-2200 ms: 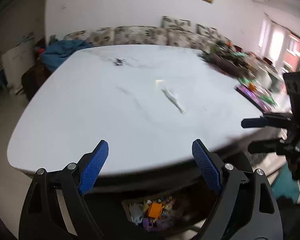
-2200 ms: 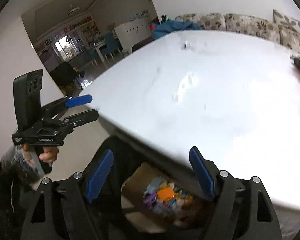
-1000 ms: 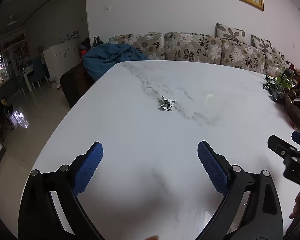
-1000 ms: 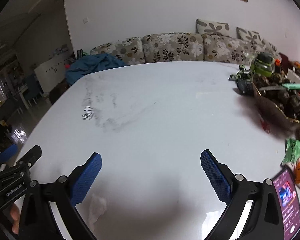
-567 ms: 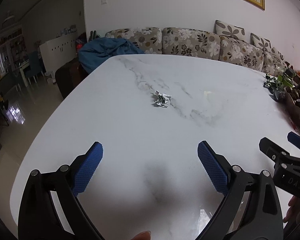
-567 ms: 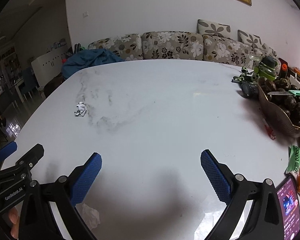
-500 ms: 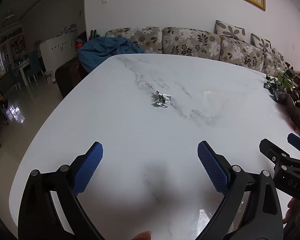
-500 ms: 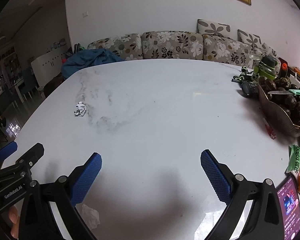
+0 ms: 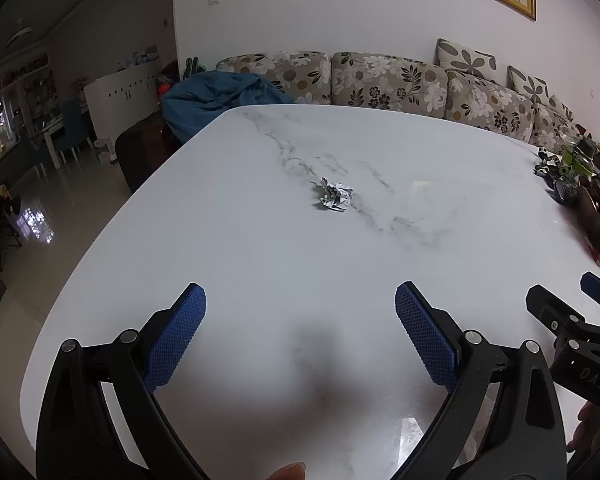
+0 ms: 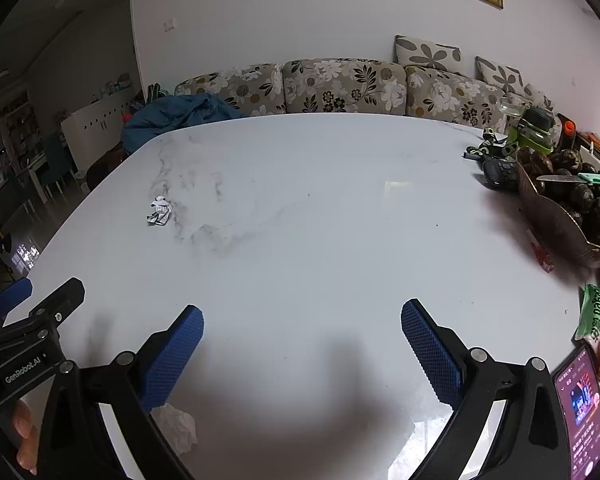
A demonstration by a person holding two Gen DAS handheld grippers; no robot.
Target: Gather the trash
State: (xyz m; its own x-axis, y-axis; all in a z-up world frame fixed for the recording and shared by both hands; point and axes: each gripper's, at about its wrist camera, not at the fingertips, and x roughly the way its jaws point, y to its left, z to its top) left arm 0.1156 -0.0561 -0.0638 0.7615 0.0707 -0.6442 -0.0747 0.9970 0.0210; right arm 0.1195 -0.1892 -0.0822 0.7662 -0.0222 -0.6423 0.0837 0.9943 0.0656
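Observation:
A crumpled silvery wrapper (image 9: 334, 199) lies on the white marble table (image 9: 260, 264), well ahead of my left gripper (image 9: 300, 334), which is open and holds nothing. The same wrapper (image 10: 160, 211) shows far to the left in the right wrist view. My right gripper (image 10: 302, 350) is open too, hovering over bare tabletop. A crumpled white tissue (image 10: 178, 426) rests near the table's front edge, just under the right gripper's left finger (image 10: 172, 356). The left gripper (image 10: 24, 332) shows at the left edge of that view, the right gripper (image 9: 568, 328) at the right edge of the left wrist view.
A brown bowl of dark round fruit (image 10: 568, 204) with a green-handled knife sits at the right, beside toys and a green bottle (image 10: 534, 130). A phone (image 10: 580, 408) and snack packets (image 10: 598, 310) lie at the near right. A floral sofa (image 10: 340, 84) runs behind the table.
Both grippers rose from below the table's edge, near a box of trash, to above the tabletop. In the last half second the views hardly shift.

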